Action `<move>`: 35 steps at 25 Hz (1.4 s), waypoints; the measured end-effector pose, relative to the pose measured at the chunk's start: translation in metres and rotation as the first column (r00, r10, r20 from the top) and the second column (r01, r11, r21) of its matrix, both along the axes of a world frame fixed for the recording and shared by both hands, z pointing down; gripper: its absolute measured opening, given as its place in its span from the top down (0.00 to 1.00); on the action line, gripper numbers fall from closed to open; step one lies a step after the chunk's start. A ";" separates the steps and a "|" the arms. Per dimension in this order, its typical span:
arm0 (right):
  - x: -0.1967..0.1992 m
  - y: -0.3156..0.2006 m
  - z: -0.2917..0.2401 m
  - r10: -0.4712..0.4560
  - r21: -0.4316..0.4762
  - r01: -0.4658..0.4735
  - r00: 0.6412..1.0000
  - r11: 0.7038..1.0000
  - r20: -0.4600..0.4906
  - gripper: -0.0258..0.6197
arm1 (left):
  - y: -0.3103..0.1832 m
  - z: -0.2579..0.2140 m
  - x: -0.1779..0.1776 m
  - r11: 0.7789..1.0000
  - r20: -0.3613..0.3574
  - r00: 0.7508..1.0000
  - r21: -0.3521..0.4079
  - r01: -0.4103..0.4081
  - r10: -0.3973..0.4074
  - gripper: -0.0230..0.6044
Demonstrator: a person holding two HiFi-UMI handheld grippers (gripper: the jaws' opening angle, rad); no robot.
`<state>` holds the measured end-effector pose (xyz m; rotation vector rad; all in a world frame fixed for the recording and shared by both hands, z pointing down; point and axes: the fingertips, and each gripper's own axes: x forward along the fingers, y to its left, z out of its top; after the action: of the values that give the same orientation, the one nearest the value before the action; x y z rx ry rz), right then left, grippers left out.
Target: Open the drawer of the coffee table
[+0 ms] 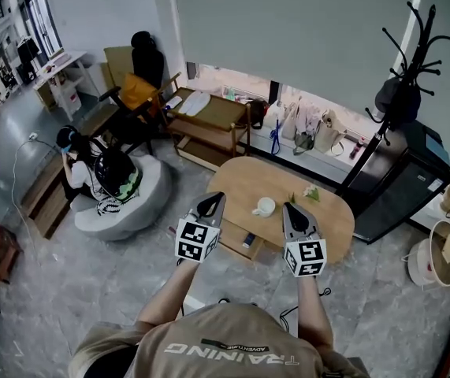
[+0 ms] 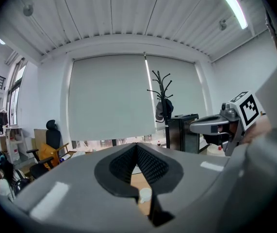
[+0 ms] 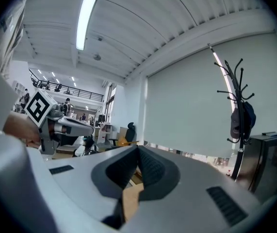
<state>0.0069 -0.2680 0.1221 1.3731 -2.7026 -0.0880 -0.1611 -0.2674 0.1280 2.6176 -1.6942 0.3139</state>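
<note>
Below and between your tongs, in the near side of the desk (image 1: 331, 211), sits the drawer (image 1: 239, 239), its front running side to side. Your left tongs (image 1: 213, 201) are nearer it than your right tongs (image 1: 291, 209). Both are pressed together, holding nothing.

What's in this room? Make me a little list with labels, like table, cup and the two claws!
Table: oval wooden coffee table, ahead of both claws
Cup: white cup on the table, seen between the claws
Left: left claw shut, empty
Right: right claw shut, empty
Under table: wooden ledge sticking out, maybe the drawer
Corner: black coat stand
</note>
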 end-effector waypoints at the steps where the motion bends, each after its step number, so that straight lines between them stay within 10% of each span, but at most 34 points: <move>1: 0.000 -0.002 -0.005 0.005 0.008 -0.005 1.000 1.000 0.000 0.95 | -0.002 -0.003 -0.002 1.000 -0.003 1.000 0.006 0.002 -0.002 0.95; 35: -0.014 0.022 -0.027 -0.053 0.049 0.055 0.998 0.997 -0.032 0.95 | 0.009 -0.009 0.010 0.999 0.007 1.000 0.045 -0.018 0.017 0.95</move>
<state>-0.0071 -0.2461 0.0953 1.3005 -2.7307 -0.1813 -0.1515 -0.2583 0.1191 2.6674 -1.7014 0.2875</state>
